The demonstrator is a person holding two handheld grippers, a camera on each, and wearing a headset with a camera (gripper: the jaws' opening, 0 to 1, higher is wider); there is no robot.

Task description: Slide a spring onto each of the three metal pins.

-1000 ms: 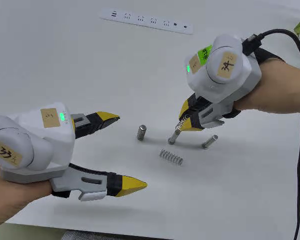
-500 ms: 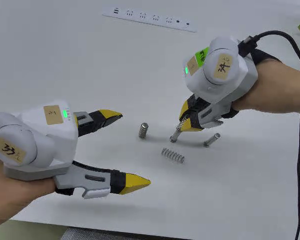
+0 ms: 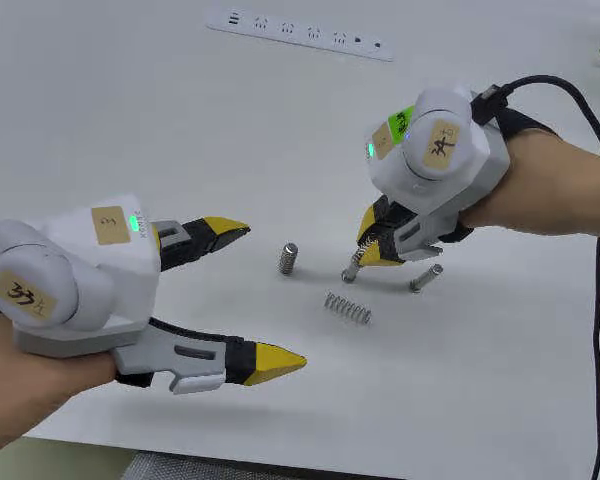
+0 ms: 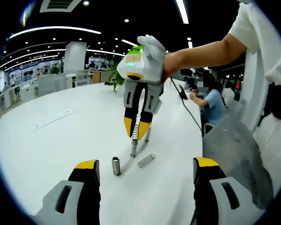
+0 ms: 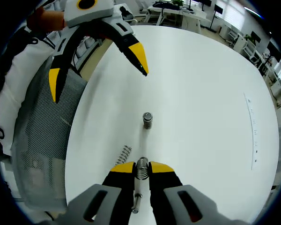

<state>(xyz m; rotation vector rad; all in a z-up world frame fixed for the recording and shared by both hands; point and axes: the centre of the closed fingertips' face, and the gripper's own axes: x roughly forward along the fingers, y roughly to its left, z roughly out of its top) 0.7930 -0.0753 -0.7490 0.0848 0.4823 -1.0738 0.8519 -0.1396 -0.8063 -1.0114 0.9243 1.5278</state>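
The right gripper (image 3: 365, 250) holds a spring (image 3: 358, 258) pinched between narrowly set yellow fingertips, directly over the middle pin (image 3: 352, 270) on the white table (image 3: 130, 120). The left gripper (image 3: 271, 295) hovers apart from the parts with its jaws wide and nothing between them.

View differences:
- The head view places a power strip (image 3: 300, 32) at the far edge of the table. The gripper body partly hides the contact between the held spring and the pin.
- The right gripper view looks along the jaws. The spring sits between the tips, and the pin shaft (image 5: 136, 199) runs below it in line.
- The left gripper view shows the parts side-on. The middle pin stands upright under the tilted spring. A bare pin (image 4: 147, 133) stands just behind it.

A fitted pin (image 3: 288, 258), already carrying its spring, stands to the left. A loose spring (image 3: 347, 308) lies flat in front of the middle pin.

Compared with one second ago, the right gripper sits slightly lower and the held spring is closer to the pin. The left gripper's jaws remain wide. The other parts have not shifted relative to one another.
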